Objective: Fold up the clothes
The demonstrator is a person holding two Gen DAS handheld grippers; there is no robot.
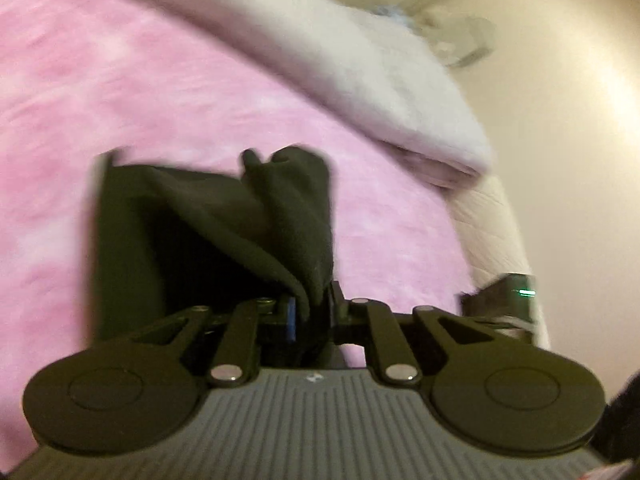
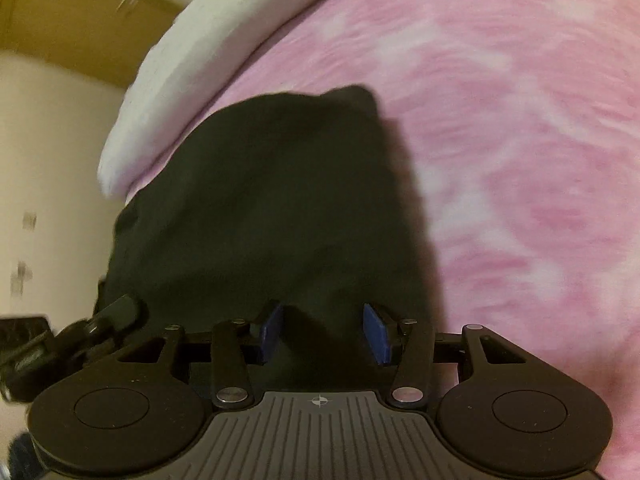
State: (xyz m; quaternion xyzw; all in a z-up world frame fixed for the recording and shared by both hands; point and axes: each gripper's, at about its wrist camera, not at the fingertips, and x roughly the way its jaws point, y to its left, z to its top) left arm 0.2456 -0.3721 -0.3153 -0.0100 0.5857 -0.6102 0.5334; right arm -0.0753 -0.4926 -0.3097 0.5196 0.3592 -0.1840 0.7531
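Pink, mottled fleece blanket (image 1: pixel 168 92) spread over a bed, a pale folded cover (image 1: pixel 360 64) running along its far edge, cream wall (image 1: pixel 560 80) beyond; all blurred. On the blanket, a black garment (image 1: pixel 224 216), partly lifted. In the left wrist view, one gathered fold rising from the fingers up and away toward the pale cover, long axis roughly straight ahead along the fingers, the rest draped down to the left in a flat dark panel. Left gripper (image 1: pixel 310 312) narrowed, jaws pinching that fold. In the right wrist view, the same black garment (image 2: pixel 260 208) hanging as a broad dark sheet ahead, tapering toward a rounded top near the pale cover (image 2: pixel 192 60). Right gripper (image 2: pixel 322 334) about half spread, blue pads (image 2: pixel 376 334) visible, cloth lying between them; cannot tell whether pressed. Left gripper (image 2: pixel 72 340) just at the lower left edge there.
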